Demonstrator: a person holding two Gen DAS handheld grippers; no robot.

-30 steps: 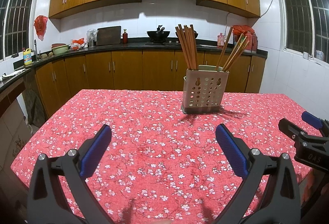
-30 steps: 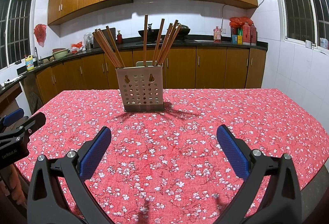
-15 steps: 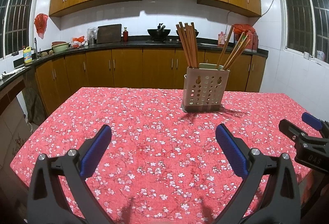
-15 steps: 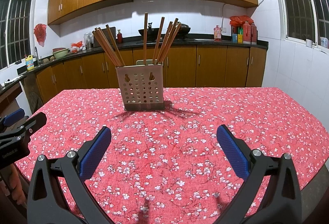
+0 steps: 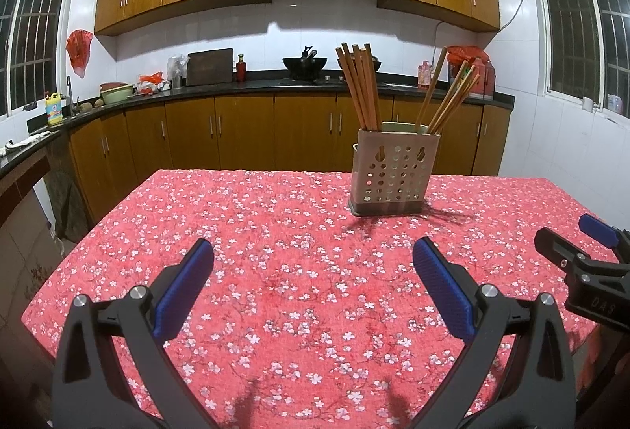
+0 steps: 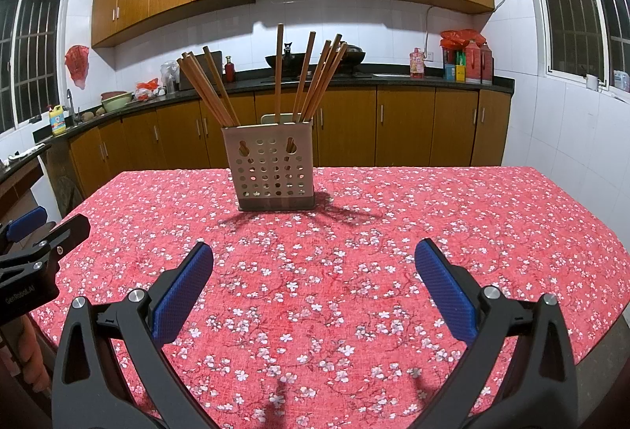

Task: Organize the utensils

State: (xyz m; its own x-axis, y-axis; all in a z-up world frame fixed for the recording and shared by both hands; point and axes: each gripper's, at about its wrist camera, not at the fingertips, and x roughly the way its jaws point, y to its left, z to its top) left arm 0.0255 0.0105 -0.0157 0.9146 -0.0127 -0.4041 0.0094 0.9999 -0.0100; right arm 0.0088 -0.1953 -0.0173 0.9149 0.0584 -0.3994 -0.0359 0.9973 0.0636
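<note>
A perforated beige utensil holder (image 5: 393, 171) (image 6: 274, 173) stands upright on the red floral tablecloth (image 5: 307, 244) (image 6: 354, 232), far ahead of both grippers. Several wooden chopsticks (image 5: 360, 86) (image 6: 311, 78) lean in two bunches inside it. My left gripper (image 5: 313, 283) hangs open over the near part of the table, nothing between its blue pads. My right gripper (image 6: 313, 283) is also open and holds nothing. In the left wrist view the right gripper's fingertips (image 5: 594, 232) show at the right edge; in the right wrist view the left gripper's tip (image 6: 51, 236) shows at the left edge.
Wooden cabinets and a dark counter (image 5: 236, 86) run behind the table, carrying a wok (image 5: 304, 62), bottles and bowls. The table's left edge (image 5: 78, 251) drops to a tiled floor. A white tiled wall with a window (image 6: 567, 15) stands to the right.
Both views have tilted and pulled back slightly, so the holder sits a little lower in the frames. Both grippers stay open and hold nothing.
</note>
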